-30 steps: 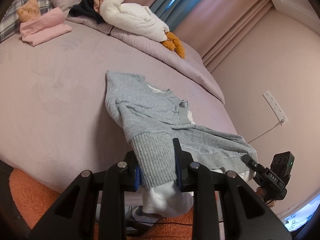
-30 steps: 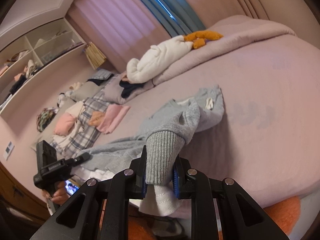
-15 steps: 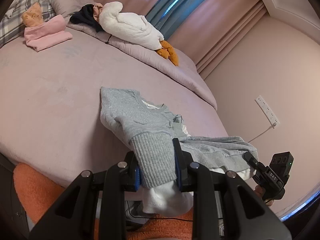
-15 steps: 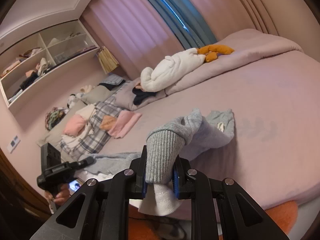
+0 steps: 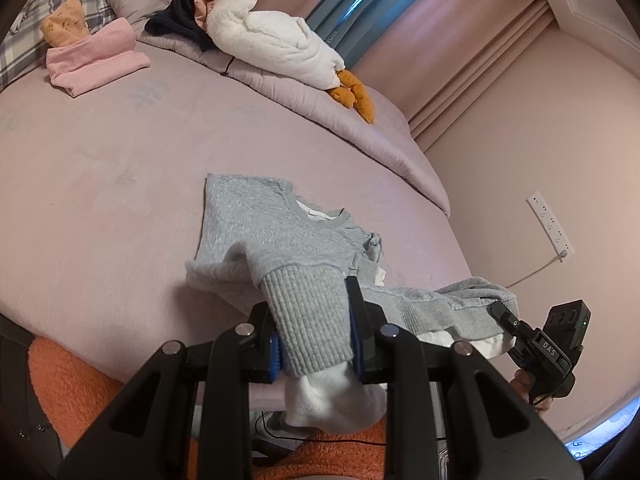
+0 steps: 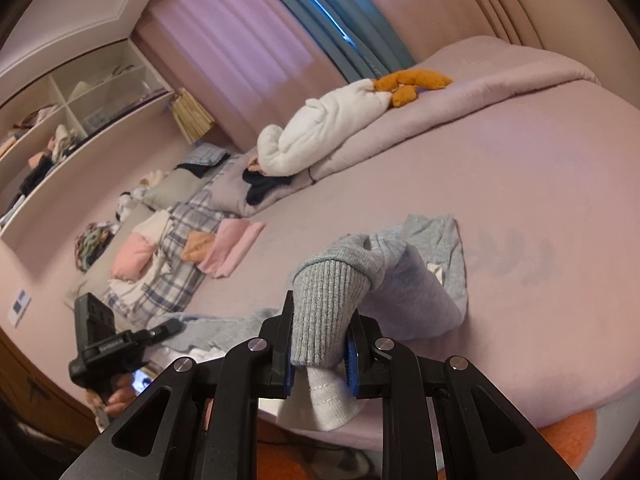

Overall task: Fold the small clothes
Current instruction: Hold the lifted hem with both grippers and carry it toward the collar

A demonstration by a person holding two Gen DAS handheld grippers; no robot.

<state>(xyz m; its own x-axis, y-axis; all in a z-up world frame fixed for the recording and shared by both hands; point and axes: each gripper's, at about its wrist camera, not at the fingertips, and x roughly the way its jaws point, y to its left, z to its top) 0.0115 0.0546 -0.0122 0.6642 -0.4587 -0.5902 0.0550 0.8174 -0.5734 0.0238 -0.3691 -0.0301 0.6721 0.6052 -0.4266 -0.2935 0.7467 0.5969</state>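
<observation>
A small grey sweatshirt [image 5: 276, 224] with white lining lies partly on the pink bed, collar end flat, hem end lifted. My left gripper [image 5: 312, 328] is shut on the ribbed grey hem [image 5: 308, 312] at one corner. My right gripper [image 6: 318, 344] is shut on the other ribbed corner [image 6: 326, 304]. Both hold the hem above the near edge of the bed, folded over toward the collar. The right gripper also shows in the left wrist view [image 5: 500, 312], and the left gripper in the right wrist view [image 6: 168, 326]. White lining [image 5: 332, 404] hangs below the jaws.
A folded pink garment [image 5: 96, 60] and an orange one [image 5: 66, 22] lie at the far left of the bed [image 5: 100, 152]. A white plush goose [image 5: 280, 48] lies on the rolled duvet. Orange rug [image 5: 80, 392] below. Shelves [image 6: 60, 120] with clothes stand beyond the bed.
Both grippers have carried the hem up and forward over the bed. The sweatshirt body has bunched and folded toward the collar.
</observation>
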